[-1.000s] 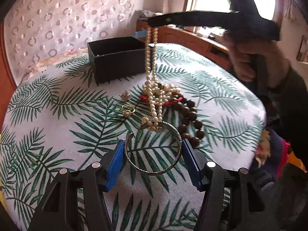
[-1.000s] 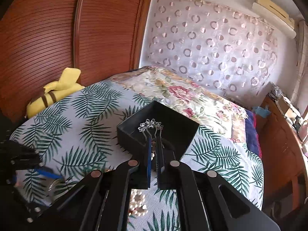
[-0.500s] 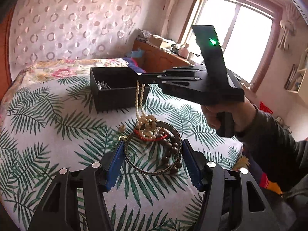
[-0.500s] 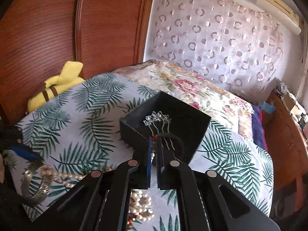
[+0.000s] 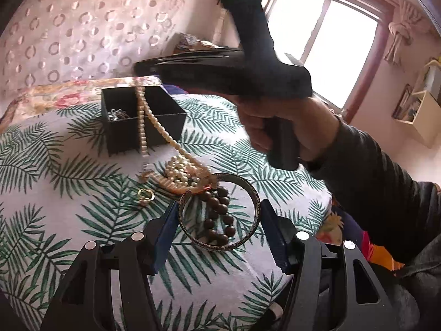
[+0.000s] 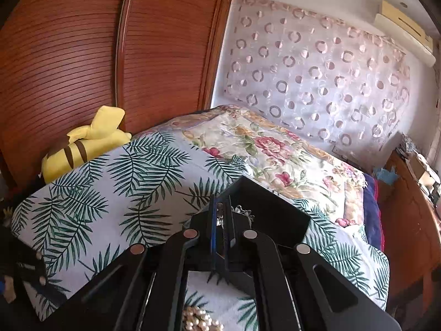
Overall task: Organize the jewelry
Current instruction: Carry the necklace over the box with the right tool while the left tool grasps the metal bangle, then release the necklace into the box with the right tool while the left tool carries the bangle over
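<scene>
Since a second ago our right claw (image 5: 143,67), clenched on the pearl necklace (image 5: 154,118), has carried it over the black box (image 5: 176,115), while our left claw (image 5: 217,220) grips the bangle (image 5: 248,193) above the bed; we fear the necklace's tail snags the bangle.
</scene>
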A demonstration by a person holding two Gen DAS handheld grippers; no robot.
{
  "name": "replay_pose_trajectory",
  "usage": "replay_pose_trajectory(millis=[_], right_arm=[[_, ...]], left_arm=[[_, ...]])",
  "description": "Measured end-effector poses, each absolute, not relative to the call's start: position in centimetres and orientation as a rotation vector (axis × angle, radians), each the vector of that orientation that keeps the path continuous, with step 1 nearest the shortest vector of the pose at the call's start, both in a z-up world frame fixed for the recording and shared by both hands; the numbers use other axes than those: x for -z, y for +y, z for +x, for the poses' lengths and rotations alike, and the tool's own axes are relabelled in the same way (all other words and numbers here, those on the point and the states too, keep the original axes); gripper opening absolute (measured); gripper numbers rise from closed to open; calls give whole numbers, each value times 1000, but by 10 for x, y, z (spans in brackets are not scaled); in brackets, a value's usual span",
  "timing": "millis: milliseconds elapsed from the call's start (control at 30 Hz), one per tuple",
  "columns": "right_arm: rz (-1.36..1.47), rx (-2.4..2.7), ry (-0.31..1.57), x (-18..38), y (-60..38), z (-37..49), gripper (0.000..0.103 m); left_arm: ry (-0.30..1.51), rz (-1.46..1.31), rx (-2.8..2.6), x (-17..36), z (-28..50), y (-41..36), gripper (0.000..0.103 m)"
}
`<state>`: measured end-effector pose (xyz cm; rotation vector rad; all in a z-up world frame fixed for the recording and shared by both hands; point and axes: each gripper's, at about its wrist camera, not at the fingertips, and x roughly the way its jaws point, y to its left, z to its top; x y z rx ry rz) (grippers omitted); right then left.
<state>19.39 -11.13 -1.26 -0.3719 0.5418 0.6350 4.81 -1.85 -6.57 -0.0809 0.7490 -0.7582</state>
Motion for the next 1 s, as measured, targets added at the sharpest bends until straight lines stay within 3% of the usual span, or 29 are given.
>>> replay_pose_trajectory(millis=[300,1000], right_arm=[[-333,-618,519,4,-121,199,5],[-313,-558,351,-93,-155,203,5]], left_arm=[[753,-32,709,68,51,-24,57],[744,51,468,58,112,-6,57]])
